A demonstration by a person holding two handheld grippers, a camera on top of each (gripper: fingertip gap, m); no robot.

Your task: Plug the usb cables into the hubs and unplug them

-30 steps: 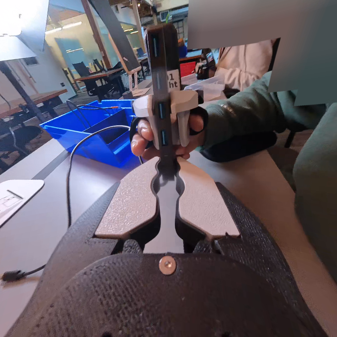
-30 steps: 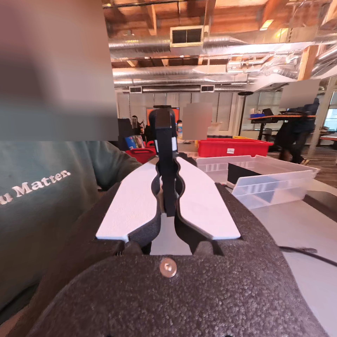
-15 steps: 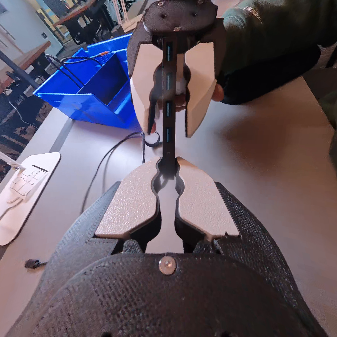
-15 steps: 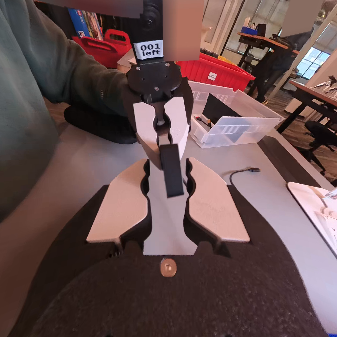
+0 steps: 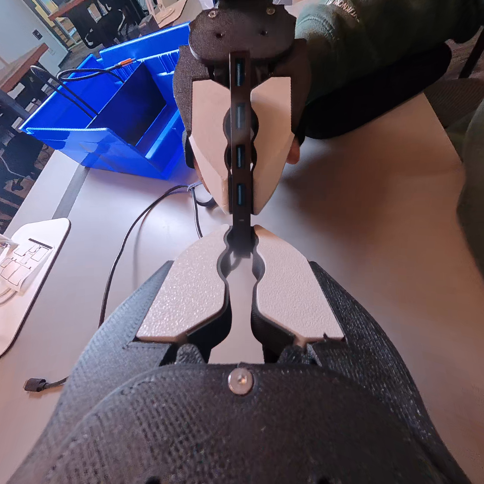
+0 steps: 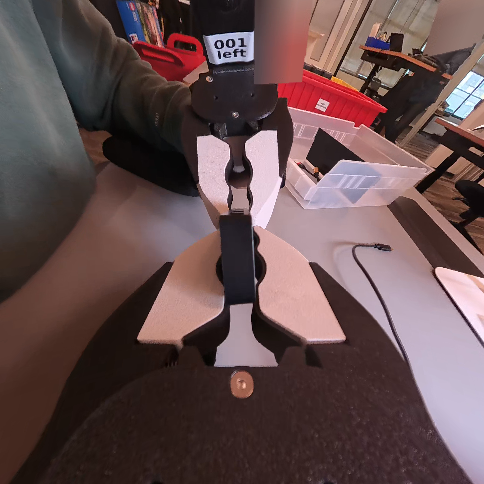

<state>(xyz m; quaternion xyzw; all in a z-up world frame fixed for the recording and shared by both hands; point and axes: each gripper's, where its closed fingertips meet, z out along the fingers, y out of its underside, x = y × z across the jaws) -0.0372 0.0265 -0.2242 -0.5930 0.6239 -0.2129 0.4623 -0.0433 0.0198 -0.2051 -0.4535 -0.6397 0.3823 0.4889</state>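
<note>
The left gripper (image 5: 239,237) is clenched on the near end of the hub (image 5: 240,146), a thin black bar with four blue ports along its edge. The bar runs forward from these fingertips, straight away from them, held above the table (image 5: 353,235).

Farther on, the right gripper (image 5: 239,207) faces the left one, and the bar passes between its two white fingers (image 5: 209,136). In the right wrist view the bar lies in the gap between the right fingers (image 6: 290,282), which stand close on both sides of it; I judge they are closed on it, so both grippers hold the same hub, but the contact is not sharp in the picture.

To the left of the fingers, a black cable (image 5: 115,264) lies loose on the table with its plug (image 5: 32,385) near the gripper body. Beyond it stands a blue bin (image 5: 86,138) with more cables inside.

The hub looks light and stiff, with smooth hard plastic that may slip or turn if held only at the tip. I think it is better to hold it across the flat sides, near the middle or the end, and to keep the port edge free. The cable is soft, so take it at the plug, not at the cord.
</note>
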